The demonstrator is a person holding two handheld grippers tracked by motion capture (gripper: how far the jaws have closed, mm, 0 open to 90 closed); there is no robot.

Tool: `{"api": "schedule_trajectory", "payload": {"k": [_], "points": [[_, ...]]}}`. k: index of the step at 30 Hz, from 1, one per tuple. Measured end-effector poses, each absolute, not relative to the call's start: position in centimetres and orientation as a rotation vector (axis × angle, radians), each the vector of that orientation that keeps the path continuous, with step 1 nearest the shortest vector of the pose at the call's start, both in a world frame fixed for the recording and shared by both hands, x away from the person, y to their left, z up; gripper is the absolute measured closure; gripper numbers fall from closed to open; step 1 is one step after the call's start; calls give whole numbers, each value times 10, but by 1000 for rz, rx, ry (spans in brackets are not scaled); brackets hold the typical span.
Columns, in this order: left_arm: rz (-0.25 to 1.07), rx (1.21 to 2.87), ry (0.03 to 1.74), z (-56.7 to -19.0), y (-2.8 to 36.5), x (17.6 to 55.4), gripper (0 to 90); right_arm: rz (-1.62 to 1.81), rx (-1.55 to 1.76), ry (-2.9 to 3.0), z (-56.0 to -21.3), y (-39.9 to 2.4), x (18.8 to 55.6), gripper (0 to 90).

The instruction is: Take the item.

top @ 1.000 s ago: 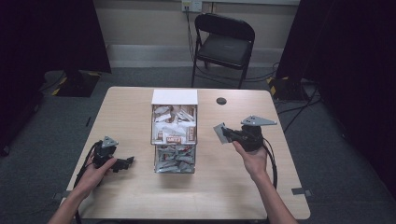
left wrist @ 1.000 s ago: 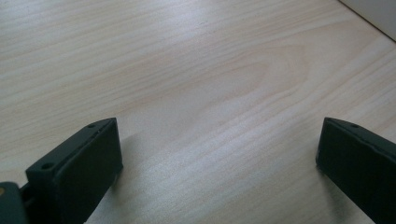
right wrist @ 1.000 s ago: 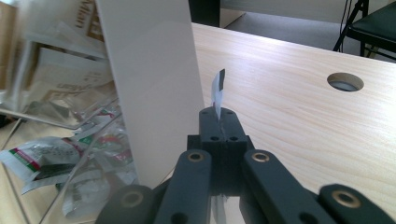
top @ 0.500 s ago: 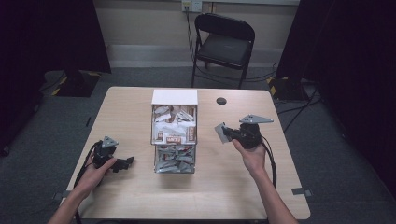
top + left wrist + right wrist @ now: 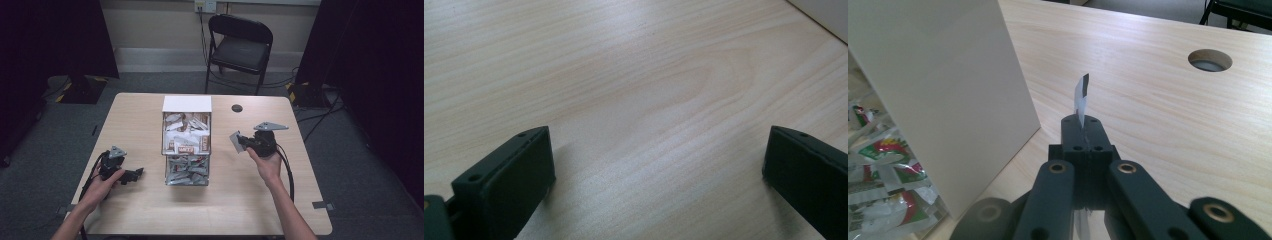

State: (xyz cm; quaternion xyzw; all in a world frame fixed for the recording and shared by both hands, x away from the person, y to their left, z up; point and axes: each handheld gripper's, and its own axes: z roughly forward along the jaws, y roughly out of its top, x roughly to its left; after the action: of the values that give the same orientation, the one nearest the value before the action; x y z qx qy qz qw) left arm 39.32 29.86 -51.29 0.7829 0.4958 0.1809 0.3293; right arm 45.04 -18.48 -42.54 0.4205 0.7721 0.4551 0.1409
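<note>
A display box (image 5: pixel 187 104) with a white back and a clear front bin stands mid-table, full of small sachets (image 5: pixel 186 141). To its right my right gripper (image 5: pixel 241 142) hovers just above the table, shut on a thin silver sachet (image 5: pixel 234 140). In the right gripper view that sachet (image 5: pixel 1081 97) sticks up edge-on from the closed tips (image 5: pixel 1082 131), next to the box's white side wall (image 5: pixel 943 85). My left gripper (image 5: pixel 136 173) rests on the table left of the box. It stands open, and only bare wood lies between its fingers (image 5: pixel 511 175).
A round cable hole (image 5: pixel 237 108) sits in the tabletop (image 5: pixel 280 200) behind the right gripper. More sachets (image 5: pixel 883 170) show through the box's clear front. A black folding chair (image 5: pixel 240 47) stands beyond the table's far edge. Cables trail from both grippers.
My right gripper, still holding the sachet, has drifted slightly lower and toward the box. The left hand and its gripper have stayed put.
</note>
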Motion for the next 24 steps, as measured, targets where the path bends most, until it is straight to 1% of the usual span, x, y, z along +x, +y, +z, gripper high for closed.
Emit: {"api": "schedule_trajectory", "payload": {"k": [9, 16, 17, 24], "points": [[474, 2054, 1295, -513, 299, 393, 0, 1275, 1233, 2258, -443, -181, 456, 900], [474, 2053, 1295, -513, 299, 393, 0, 1242, 1219, 2270, -446, -178, 457, 900], [474, 2053, 1295, -513, 299, 393, 0, 1193, 1194, 2280, -448, -175, 457, 900], [474, 2053, 1295, -513, 299, 393, 0, 1197, 1190, 2303, -454, -168, 456, 900]]}}
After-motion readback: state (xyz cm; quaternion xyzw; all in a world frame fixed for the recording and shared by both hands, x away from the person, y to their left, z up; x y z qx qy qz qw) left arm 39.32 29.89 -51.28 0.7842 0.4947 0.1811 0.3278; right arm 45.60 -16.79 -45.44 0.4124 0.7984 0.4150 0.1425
